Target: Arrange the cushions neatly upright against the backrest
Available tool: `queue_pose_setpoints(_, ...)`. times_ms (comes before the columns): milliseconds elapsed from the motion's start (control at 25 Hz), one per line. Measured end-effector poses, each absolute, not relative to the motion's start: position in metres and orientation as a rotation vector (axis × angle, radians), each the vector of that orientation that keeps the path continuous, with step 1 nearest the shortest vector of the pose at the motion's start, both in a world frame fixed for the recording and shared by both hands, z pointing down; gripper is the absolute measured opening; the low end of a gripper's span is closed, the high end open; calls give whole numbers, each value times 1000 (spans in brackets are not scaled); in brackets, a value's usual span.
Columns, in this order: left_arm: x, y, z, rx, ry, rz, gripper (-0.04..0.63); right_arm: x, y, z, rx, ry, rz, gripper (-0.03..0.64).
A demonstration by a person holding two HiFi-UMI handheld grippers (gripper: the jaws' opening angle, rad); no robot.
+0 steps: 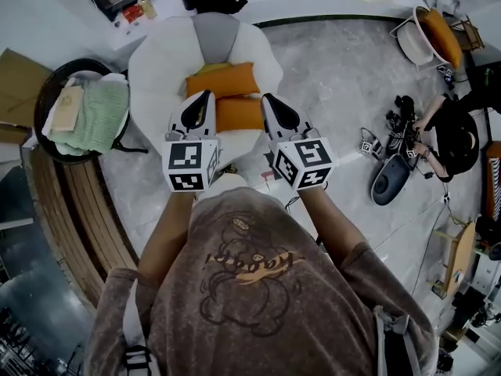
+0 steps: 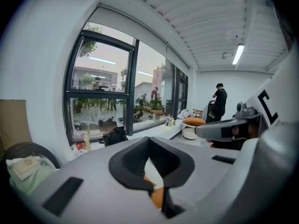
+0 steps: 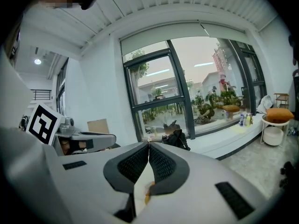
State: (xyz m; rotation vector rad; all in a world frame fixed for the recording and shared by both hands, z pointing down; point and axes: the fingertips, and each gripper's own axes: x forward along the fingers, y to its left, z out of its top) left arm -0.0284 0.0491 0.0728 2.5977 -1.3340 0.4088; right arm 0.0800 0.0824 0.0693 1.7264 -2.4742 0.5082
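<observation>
Both grippers shut and empty. Left gripper point(image 1: 206, 95): black pads point(image 2: 132, 164) meet at the tips, nothing between them. Right gripper point(image 1: 265, 98): ribbed black pads point(image 3: 134, 164) also closed tip to tip, nothing clamped. The two are held side by side, near each other, both aimed at the chair, tips above the front of the seat on either side of the nearer cushion. No contact with either cushion can be made out.

Objects, large to small:
- white round padded armchair point(image 1: 153, 61) with a grey centre panel in its backrest, directly ahead of the grippers
- dark round woven basket point(image 1: 45, 92) on the floor left of the armchair, beside a curved wooden bench
- folded pale green cloth point(image 1: 100, 116) lying in the basket
- rectangular orange fabric cushion at the back of the seat point(image 1: 223, 80), close below the grey panel; cannot tell whether it leans or lies flat
- second orange fabric cushion at the front of the seat point(image 1: 239, 114), just in front of the first and touching it, looks flat, not upright; a sliver of orange shows through the gap under the closed pads in both gripper views

Background: a person sits on the floor at right among dark equipment
</observation>
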Motion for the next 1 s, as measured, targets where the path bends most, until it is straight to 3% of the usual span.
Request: queue_pose_setpoints(1000, -2, -46, 94, 2571, -1344, 427, 5, 89, -13, 95, 1666, -2475, 542, 20)
